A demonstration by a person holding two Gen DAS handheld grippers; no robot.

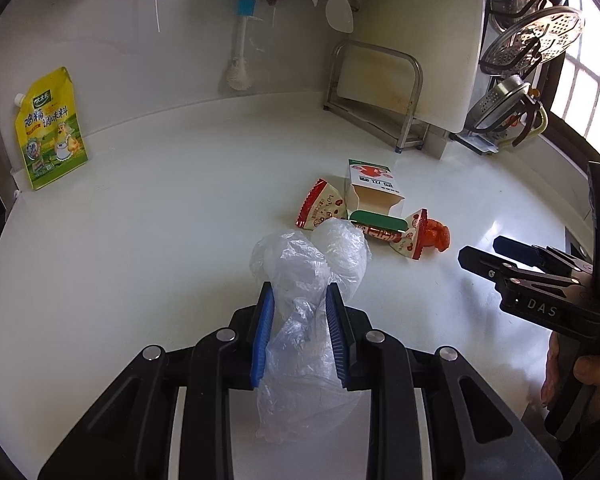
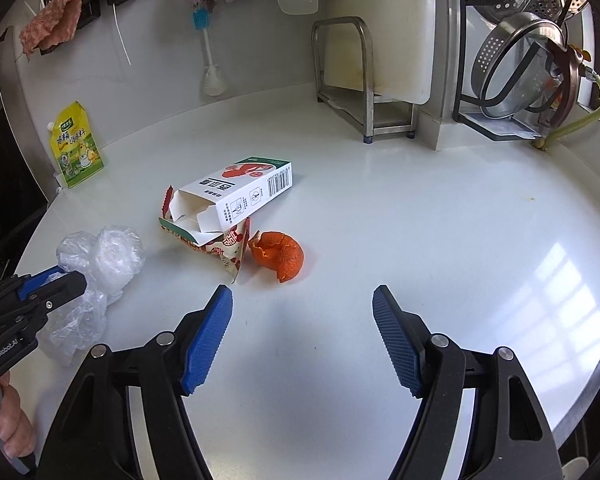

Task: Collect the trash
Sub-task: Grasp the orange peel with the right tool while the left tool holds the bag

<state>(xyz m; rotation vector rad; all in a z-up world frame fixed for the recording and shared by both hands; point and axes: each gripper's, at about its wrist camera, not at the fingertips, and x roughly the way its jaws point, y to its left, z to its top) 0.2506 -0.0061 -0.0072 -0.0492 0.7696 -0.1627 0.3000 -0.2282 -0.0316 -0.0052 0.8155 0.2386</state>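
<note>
Left tongs point(image 1: 300, 332): blue pads pressed in on the crumpled clear plastic bag point(image 1: 308, 276), holding it by its bunched neck; the puffed part of the bag rests on the white surface point(image 1: 160, 240) just ahead of the pads, the loose tail trails back under the frame. I judge the film very light, soft and slippery; it compresses to almost nothing, so a grip on a gathered wad, as here, should hold better than a grip on a single layer. Right tongs point(image 2: 302, 332): jaws wide apart, nothing between them, hanging over bare surface near the pile. Remaining trash sits mid-surface, right of the bag: an open white cardboard carton with red print and green edge point(image 2: 240, 192) lying on its side, red-and-cream printed foil wrappers point(image 2: 228, 252) partly under its open end, and a curled orange peel point(image 2: 278, 256) touching the nearest wrapper on the right. Judgement: carton is light and stiff but crushable, best taken across its narrow walls near the open flap; the peel is light, springy, a little brittle, take it across the curled rim; the wrappers are flat and slick, best caught at a raised crimped edge. A yellow stand-up seasoning pouch point(image 2: 76, 148) stands far left against the wall; probably not trash.
</note>
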